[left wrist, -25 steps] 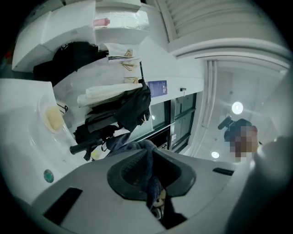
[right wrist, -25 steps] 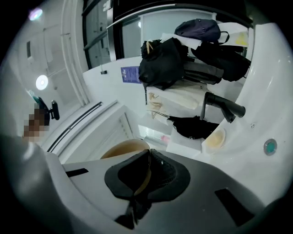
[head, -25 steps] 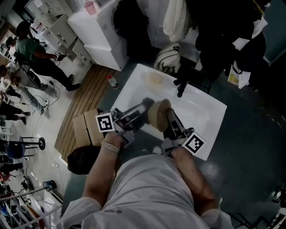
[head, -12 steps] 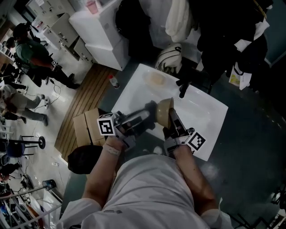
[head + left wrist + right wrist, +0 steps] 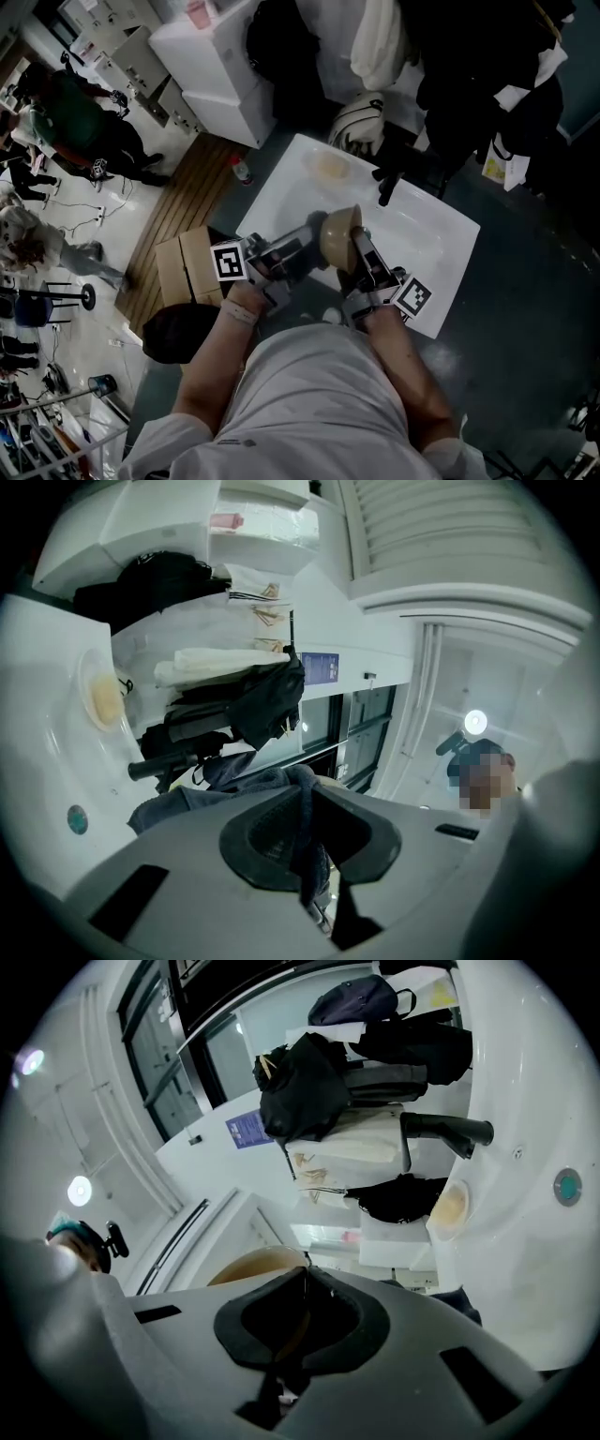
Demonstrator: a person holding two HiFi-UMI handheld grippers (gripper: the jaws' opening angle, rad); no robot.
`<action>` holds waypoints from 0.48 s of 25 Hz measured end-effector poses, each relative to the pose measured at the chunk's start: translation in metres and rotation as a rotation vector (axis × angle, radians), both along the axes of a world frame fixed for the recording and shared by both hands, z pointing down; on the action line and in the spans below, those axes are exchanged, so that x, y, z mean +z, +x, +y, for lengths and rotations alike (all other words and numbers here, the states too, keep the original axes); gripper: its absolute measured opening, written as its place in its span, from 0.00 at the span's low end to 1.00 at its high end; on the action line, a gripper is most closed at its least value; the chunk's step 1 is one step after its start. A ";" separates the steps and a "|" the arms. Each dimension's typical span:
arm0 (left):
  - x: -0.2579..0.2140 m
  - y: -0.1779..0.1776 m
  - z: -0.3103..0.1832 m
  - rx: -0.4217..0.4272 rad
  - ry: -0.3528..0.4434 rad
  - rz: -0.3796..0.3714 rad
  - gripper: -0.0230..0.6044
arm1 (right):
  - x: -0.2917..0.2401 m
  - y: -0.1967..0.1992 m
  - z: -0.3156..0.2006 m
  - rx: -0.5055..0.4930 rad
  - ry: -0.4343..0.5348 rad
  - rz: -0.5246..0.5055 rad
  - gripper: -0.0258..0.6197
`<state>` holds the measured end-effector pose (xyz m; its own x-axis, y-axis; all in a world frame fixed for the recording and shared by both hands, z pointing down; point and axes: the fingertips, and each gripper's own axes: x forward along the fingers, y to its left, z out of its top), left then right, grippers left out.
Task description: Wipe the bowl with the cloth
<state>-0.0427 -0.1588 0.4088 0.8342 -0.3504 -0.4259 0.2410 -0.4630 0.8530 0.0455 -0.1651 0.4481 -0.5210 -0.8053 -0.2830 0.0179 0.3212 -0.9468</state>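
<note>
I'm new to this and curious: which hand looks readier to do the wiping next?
Left. The left gripper is shut on the cloth beside the bowl; the right gripper is clamped on the bowl's rim, steadying it.

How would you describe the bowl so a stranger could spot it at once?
Find the white sink in the head view. Near its front edge a tan bowl is held tilted, rim in the jaws of the right gripper. The other tan dish lies flat at the far corner.
</note>
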 end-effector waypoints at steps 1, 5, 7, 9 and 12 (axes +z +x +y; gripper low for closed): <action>0.003 0.003 0.003 0.011 -0.012 0.007 0.11 | 0.000 0.003 -0.001 0.007 -0.002 -0.003 0.09; 0.010 0.005 0.010 0.039 -0.021 0.004 0.11 | 0.002 0.015 -0.002 0.028 -0.001 -0.027 0.09; 0.012 0.001 0.007 0.033 -0.028 0.003 0.11 | -0.004 0.017 -0.002 0.016 0.018 -0.069 0.09; 0.013 -0.003 0.004 0.030 -0.032 0.001 0.11 | -0.013 0.013 0.001 -0.023 0.056 -0.125 0.09; 0.009 0.000 0.004 0.052 -0.029 0.025 0.11 | -0.024 -0.002 0.009 -0.119 0.091 -0.186 0.09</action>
